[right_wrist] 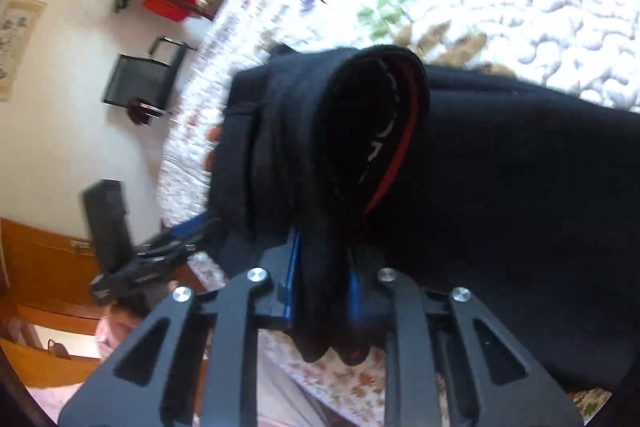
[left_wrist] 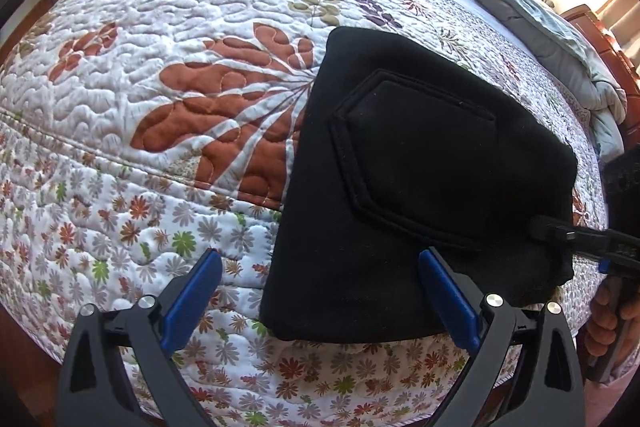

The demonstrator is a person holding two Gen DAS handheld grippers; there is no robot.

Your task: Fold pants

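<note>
On a floral quilt (left_wrist: 132, 75), black pants (left_wrist: 400, 155) lie folded, back pocket (left_wrist: 416, 151) up, left gripper (left_wrist: 320, 291) hovers at their near edge with jaws wide apart and empty, right gripper (right_wrist: 324, 291) pinches the red-lined waistband (right_wrist: 384, 131), lifting it

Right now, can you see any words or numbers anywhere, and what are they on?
Pale lettering on the red-edged waistband of the black pants: too blurred to read.
Wall scroll with dark marks: too small and blurred to read.
No text shows on the floral quilt.
</note>
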